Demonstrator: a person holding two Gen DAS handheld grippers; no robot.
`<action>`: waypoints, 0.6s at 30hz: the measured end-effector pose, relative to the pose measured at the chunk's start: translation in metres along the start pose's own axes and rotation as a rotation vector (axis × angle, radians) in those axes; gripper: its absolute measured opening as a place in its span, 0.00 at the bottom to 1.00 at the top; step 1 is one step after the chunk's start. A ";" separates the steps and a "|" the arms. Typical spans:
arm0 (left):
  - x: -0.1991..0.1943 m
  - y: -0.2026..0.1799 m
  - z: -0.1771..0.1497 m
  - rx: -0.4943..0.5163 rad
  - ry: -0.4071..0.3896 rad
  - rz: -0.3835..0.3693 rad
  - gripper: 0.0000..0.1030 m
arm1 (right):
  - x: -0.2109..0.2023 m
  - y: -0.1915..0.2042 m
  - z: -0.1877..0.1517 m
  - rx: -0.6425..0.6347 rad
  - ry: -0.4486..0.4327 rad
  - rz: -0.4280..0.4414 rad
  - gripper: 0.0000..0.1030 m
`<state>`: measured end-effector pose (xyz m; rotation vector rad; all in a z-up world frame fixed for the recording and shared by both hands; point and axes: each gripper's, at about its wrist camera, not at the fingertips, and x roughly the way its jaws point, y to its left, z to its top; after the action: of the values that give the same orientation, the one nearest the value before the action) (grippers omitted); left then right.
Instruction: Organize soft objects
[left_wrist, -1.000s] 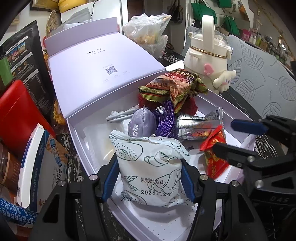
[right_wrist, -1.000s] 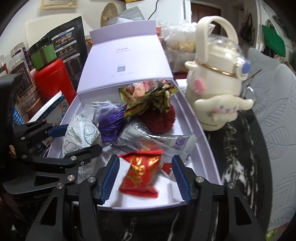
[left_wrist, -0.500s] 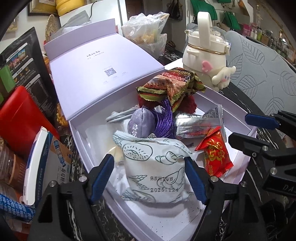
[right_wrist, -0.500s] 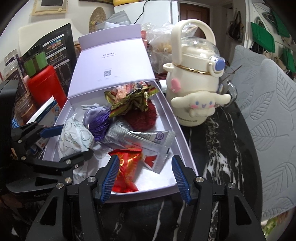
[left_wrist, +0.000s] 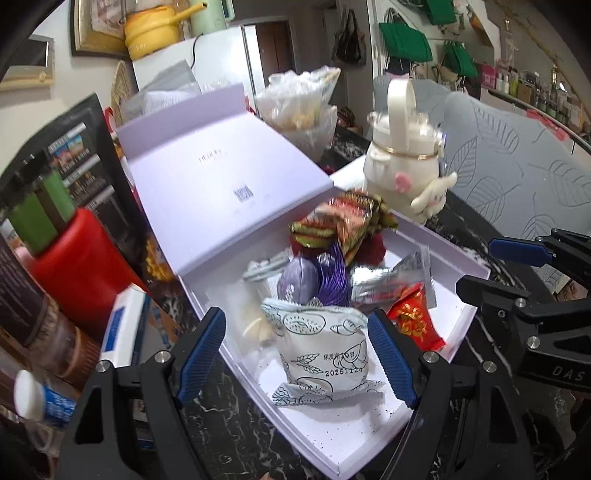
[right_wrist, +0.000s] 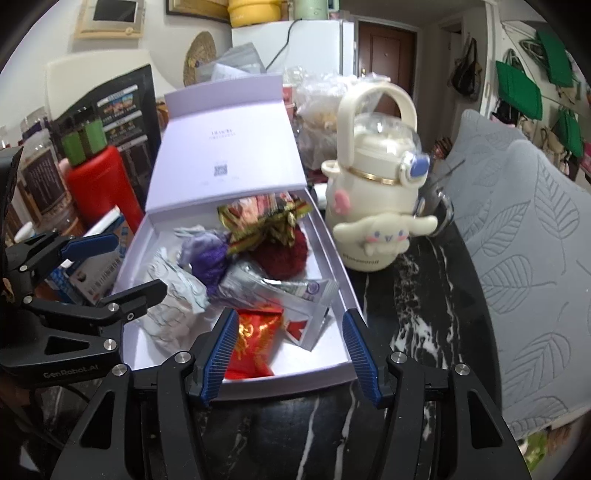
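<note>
The white pastry packet (left_wrist: 325, 354) stands on its lower edge in the near end of the open lavender gift box (left_wrist: 465, 314), and the left gripper (left_wrist: 295, 354) has just been opening around it: its blue fingers (left_wrist: 201, 352) now stand wide, clear of both sides of the packet. The right gripper (right_wrist: 290, 354) hovers over the box's near rim with fingers half spread and nothing gripped; the red foil packet (right_wrist: 255, 343) lies inside the box below them. The step in hand looks like letting go and backing off. To do it well, lift both grippers straight back without brushing the upright packet, which could tip against the purple pouch (left_wrist: 299, 282) behind, and stay clear of the cream bottle (right_wrist: 376, 206) on the table.
</note>
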<state>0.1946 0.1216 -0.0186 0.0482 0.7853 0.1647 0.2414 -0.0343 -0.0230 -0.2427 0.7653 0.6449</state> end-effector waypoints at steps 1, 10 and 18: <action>-0.005 0.000 0.002 -0.002 -0.012 0.005 0.77 | -0.003 0.001 0.001 -0.002 -0.008 0.000 0.57; -0.055 0.011 0.015 -0.027 -0.117 0.017 0.77 | -0.047 0.013 0.016 -0.036 -0.112 -0.007 0.57; -0.099 0.013 0.021 -0.019 -0.203 0.019 0.85 | -0.088 0.026 0.026 -0.066 -0.201 -0.011 0.58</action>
<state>0.1386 0.1182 0.0671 0.0536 0.5804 0.1827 0.1923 -0.0429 0.0587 -0.2382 0.5498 0.6736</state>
